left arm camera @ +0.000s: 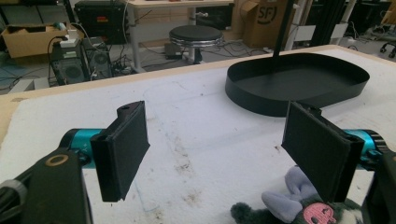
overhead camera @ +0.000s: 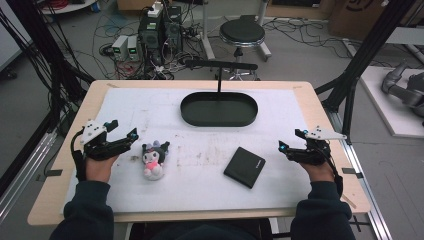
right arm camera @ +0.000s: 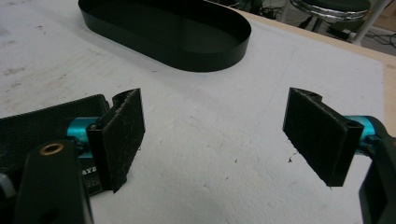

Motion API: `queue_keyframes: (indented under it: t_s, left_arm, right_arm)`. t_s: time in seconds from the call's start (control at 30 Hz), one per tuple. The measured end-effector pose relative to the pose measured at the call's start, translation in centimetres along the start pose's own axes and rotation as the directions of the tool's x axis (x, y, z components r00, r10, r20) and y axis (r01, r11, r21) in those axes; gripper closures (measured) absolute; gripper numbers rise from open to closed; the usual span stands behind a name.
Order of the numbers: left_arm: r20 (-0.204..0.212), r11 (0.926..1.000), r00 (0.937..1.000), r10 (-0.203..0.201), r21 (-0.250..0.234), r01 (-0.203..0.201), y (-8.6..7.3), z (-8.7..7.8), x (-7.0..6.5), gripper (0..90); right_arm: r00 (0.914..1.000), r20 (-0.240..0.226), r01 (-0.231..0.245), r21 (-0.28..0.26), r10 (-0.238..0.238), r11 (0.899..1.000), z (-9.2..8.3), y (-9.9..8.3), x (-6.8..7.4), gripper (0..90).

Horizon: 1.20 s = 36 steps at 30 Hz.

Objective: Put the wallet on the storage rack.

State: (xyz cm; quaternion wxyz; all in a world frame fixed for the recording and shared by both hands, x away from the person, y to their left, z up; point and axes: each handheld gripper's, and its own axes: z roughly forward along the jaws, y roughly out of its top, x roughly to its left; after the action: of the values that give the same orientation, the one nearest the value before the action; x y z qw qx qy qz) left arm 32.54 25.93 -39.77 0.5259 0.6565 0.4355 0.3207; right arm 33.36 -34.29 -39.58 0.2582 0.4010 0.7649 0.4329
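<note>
- While both hands rest at the near edge of the table, the high view shows the left gripper (overhead camera: 121,134) just left of a small plush toy (overhead camera: 153,159), a dark-eared doll with a pink front lying on the white mat (overhead camera: 200,170). Its jaws stand apart with nothing between them.
- In the same view the right gripper (overhead camera: 290,141) sits well to the right of a flat black wallet (overhead camera: 244,167), jaws apart and empty. A black oval tray (overhead camera: 219,109) lies at the far middle of the mat, empty, well apart from both items.
- In the left gripper view, the two black pads (left arm camera: 122,149) are spread wide over bare mat. The plush toy (left arm camera: 299,205) lies low at the right, partly behind the right-hand jaw rather than between the two, with the oval tray (left arm camera: 299,86) beyond.
- In the right gripper view, the jaws are wide apart over bare mat. The wallet (right arm camera: 42,126) lies at the left, behind the left-hand jaw, outside the gap; the tray (right arm camera: 163,32) is farther off.
- Judged risk: closing now would catch nothing, since each item sits off to one side. A jaw swung sideways could nudge the soft toy away, and the thin wallet may slip from a shallow pinch.
</note>
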Motion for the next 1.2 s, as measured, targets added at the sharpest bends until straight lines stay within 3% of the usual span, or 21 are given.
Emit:
queue_keyframes:
  t_s: [0.3,0.5,0.57,0.63,0.7,0.83,0.87,0.9,0.93,0.97,1.0,1.13,1.2]
  left_arm:
    - [-0.005,0.9999,1.0,0.001,0.012,-0.001,-0.1,0.3,0.0,22.3]
    - [0.001,0.9998,1.0,0.004,0.022,-0.004,-0.2,0.3,0.0,22.5]
    - [0.001,0.9996,1.0,0.009,0.026,-0.009,-0.2,0.3,0.0,22.7]
    - [0.005,0.9994,0.9999,0.01,0.032,-0.011,-0.2,0.4,0.0,23.0]
    - [0.008,0.9995,0.9999,0.008,0.031,-0.009,-0.3,0.4,-0.1,23.0]
    - [0.016,0.9989,0.9998,0.01,0.045,-0.011,-0.4,0.5,0.0,23.9]
    - [0.017,0.999,0.9998,0.009,0.044,-0.01,-0.4,0.6,0.0,23.9]
    - [0.016,0.999,0.9998,0.008,0.044,-0.009,-0.4,0.6,0.0,24.1]
    - [0.015,0.9991,0.9999,0.006,0.042,-0.006,-0.4,0.6,0.0,24.2]
    - [0.013,0.999,0.9999,0.004,0.045,-0.004,-0.4,0.5,0.0,24.2]
    - [0.012,0.9989,0.9999,0.005,0.047,-0.006,-0.4,0.6,0.1,24.3]
    - [0.011,0.9987,0.9999,0.0,0.051,-0.001,-0.6,0.6,0.1,24.9]
    - [0.013,0.9985,0.9999,0.001,0.054,-0.002,-0.6,0.6,0.0,25.0]
  right_arm:
    - [0.9993,-0.038,0.004,0.018,-0.003,1.0,0.4,-0.2,0.0,21.3]
    - [0.9911,-0.13,0.038,0.078,-0.028,0.996,1.4,-0.3,0.8,21.4]
    - [0.9894,-0.14,0.049,0.09,-0.036,0.995,1.6,-0.3,1.0,21.4]
    - [0.9813,-0.184,0.078,0.121,-0.055,0.99,2.4,-0.3,1.7,21.5]
    - [0.9797,-0.193,0.08,0.125,-0.055,0.989,2.6,-0.3,1.9,21.5]
    - [0.9563,-0.286,0.107,0.156,-0.058,0.982,3.6,-0.2,3.4,21.8]
    - [0.9563,-0.286,0.107,0.156,-0.058,0.982,3.6,-0.2,3.4,21.8]
    - [0.9427,-0.327,0.129,0.166,-0.068,0.978,4.1,-0.1,4.2,21.8]
    - [0.9374,-0.34,0.141,0.177,-0.073,0.974,4.4,-0.2,4.5,21.8]
    - [0.9374,-0.34,0.141,0.177,-0.073,0.974,4.4,-0.2,4.5,21.8]
    - [0.9276,-0.364,0.168,0.199,-0.087,0.965,5.0,-0.3,5.1,25.1]
    - [0.9285,-0.36,0.2,0.278,-0.091,0.94,6.2,-0.8,5.5,32.3]
    - [0.921,-0.385,0.18,0.291,-0.057,0.94,6.5,-0.9,5.2,34.8]
